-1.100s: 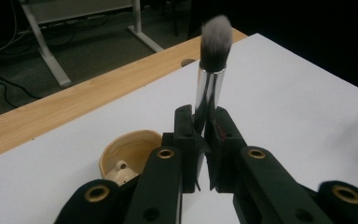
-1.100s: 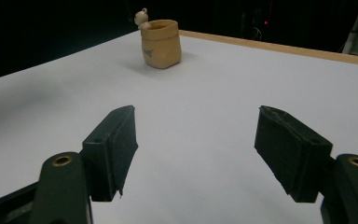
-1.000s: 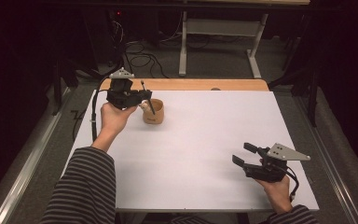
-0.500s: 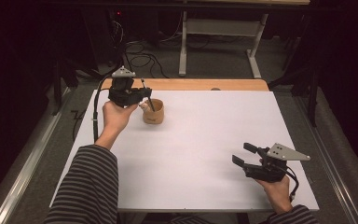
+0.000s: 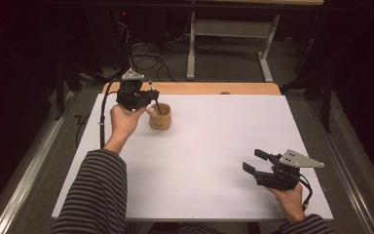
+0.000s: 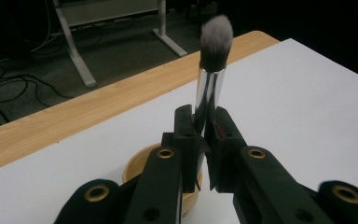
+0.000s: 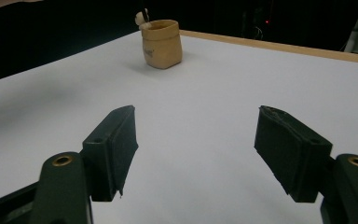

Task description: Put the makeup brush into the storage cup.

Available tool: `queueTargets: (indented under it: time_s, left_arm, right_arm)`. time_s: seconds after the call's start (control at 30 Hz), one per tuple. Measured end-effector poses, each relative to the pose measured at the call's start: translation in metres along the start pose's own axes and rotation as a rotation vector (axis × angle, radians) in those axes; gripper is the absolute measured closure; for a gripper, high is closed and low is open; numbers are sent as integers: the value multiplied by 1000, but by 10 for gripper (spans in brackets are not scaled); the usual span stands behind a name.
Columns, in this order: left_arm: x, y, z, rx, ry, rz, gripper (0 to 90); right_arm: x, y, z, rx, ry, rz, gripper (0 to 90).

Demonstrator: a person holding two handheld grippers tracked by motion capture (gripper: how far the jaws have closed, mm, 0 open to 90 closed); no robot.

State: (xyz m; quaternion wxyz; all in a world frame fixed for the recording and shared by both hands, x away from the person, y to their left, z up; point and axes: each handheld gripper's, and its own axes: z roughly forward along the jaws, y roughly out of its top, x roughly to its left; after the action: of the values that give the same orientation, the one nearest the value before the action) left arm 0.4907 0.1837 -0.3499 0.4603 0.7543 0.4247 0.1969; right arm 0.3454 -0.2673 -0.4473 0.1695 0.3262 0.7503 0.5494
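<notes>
A tan cup (image 5: 159, 118) stands on the white table top (image 5: 209, 146) at the back left; it also shows in the left gripper view (image 6: 137, 164) and the right gripper view (image 7: 163, 44). My left gripper (image 5: 146, 96) hovers just above and left of it, shut on a makeup brush (image 5: 154, 99). In the left gripper view the jaws (image 6: 204, 122) pinch the brush's silver ferrule (image 6: 209, 86), grey bristles up. The handle slants down toward the cup's mouth. My right gripper (image 5: 254, 162) rests at the front right, open and holding nothing (image 7: 196, 135).
A pale item (image 7: 142, 17) sticks out of the cup's rim. A wooden strip (image 5: 199, 88) runs along the table's far edge. Beyond it are cables and a metal frame (image 5: 229, 34) on the floor. White surface stretches between the two grippers.
The left gripper with the brush has risen slightly above the cup. The right gripper has stayed where it was.
</notes>
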Motion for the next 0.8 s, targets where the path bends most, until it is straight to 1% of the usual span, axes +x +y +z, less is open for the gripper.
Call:
queueTargets:
  time_s: [0.43, 0.6, 0.8]
  left_arm:
    - [2, -3, 14, 17, 33, -7, 834]
    - [2, -4, 19, 32, 34, -2, 833]
    - [3, -6, 23, 42, 38, -6, 833]
  right_arm:
    - [0, 0, 0, 2, 7, 3, 306]
    - [0, 0, 0, 4, 11, 3, 306]
    - [0, 0, 1, 5, 14, 5, 306]
